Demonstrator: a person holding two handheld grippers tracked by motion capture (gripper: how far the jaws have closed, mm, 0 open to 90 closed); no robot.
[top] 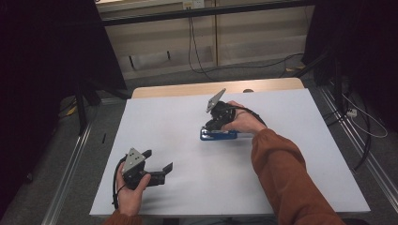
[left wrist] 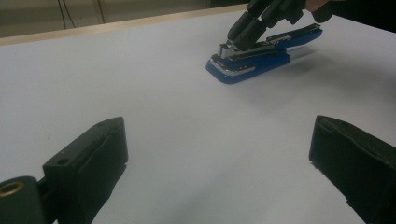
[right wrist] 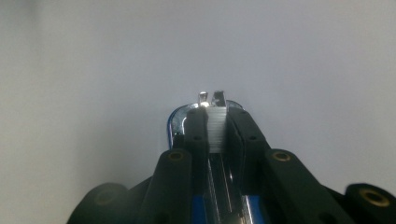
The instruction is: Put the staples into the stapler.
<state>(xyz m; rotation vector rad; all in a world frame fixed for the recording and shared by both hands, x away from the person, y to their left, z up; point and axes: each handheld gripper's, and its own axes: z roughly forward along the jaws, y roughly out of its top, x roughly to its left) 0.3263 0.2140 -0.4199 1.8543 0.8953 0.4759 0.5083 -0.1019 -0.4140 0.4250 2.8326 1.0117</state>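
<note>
A blue stapler [top: 218,135] with chrome trim lies on the white table top [top: 173,122], right of centre. My right gripper [top: 209,125] points down at its front end, jaws shut on the metal staple channel. In the right gripper view the two fingers [right wrist: 196,135] pinch the pale strip of staples, with the stapler's chrome nose [right wrist: 212,100] just beyond. The left gripper view shows the stapler [left wrist: 252,63] farther off with the right gripper [left wrist: 236,39] on it. My left gripper [top: 159,160] rests near the front left of the table, open [left wrist: 219,154], nothing between its jaws.
A wooden strip [top: 187,89] borders the table's far edge. Cables [top: 197,61] trail over the floor behind it. Dark stands flank the table, and metal rails [top: 70,164] run along both sides on the floor.
</note>
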